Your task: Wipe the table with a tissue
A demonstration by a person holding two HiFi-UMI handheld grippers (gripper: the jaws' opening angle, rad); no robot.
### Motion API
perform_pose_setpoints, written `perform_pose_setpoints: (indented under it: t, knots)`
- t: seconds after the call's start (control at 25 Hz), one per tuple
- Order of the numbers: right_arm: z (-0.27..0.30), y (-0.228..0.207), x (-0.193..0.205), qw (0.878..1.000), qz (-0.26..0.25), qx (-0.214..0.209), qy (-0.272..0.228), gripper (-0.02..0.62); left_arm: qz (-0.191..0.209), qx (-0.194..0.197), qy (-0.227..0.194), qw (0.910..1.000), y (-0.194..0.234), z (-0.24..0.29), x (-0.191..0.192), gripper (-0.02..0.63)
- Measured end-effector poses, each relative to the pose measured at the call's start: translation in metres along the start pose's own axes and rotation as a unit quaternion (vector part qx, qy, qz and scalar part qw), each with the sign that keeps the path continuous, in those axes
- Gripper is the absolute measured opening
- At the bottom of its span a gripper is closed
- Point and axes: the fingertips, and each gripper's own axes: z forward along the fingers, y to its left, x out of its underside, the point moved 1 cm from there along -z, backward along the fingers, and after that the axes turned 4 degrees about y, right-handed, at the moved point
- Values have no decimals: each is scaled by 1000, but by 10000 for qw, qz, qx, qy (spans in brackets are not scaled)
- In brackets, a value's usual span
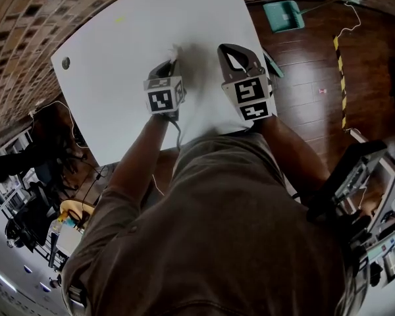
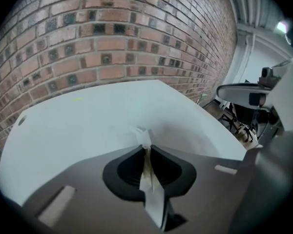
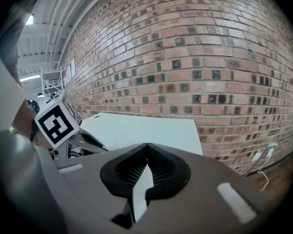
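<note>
My left gripper (image 1: 173, 62) is over the middle of the white table (image 1: 118, 64), shut on a white tissue (image 1: 176, 50) whose crumpled end pokes out past the tips onto the tabletop. In the left gripper view the tissue (image 2: 144, 137) runs as a strip between the closed jaws of the left gripper (image 2: 146, 146). The right gripper (image 1: 224, 47) is held just right of it, near the table's right side. Its jaws meet in the right gripper view (image 3: 147, 145) with nothing between them. The left gripper's marker cube (image 3: 56, 122) shows at that view's left.
A brick wall (image 3: 195, 57) borders the table's far side. The tabletop has a small round hole (image 1: 66, 63) at its left corner and a faint yellow mark (image 1: 120, 20). A teal dustpan (image 1: 283, 15) and striped tape (image 1: 341, 78) lie on the wooden floor at right.
</note>
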Motion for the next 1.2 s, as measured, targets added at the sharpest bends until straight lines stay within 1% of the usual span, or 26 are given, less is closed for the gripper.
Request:
perform_pose_setpoints:
  t: [0.12, 0.28, 0.44, 0.64, 0.8, 1.04, 1.2]
  knots:
    - [-4, -5, 3, 10000, 36, 51, -13, 14, 111, 103, -8, 9999, -15, 3, -3, 31]
    - [-6, -7, 3, 10000, 27, 51, -13, 14, 19, 72, -1, 10000, -12, 3, 0, 31]
    - [-4, 2, 0, 10000, -38, -10, -4, 14, -132, -106, -3, 9999, 10, -5, 8, 31]
    - [6, 26, -7, 9997, -184, -173, 1, 14, -423, -398, -29, 9983, 51, -20, 26, 31]
    - [11, 43, -10, 9992, -298, -280, 14, 14, -642, -538, -34, 9965, 74, -30, 42, 31]
    - [14, 61, -12, 9986, -415, -312, 38, 14, -892, -601, -45, 9942, 95, -38, 63, 31]
    - [15, 71, -14, 9987, -435, -252, 44, 14, -908, -507, -101, 9945, 99, -41, 65, 31]
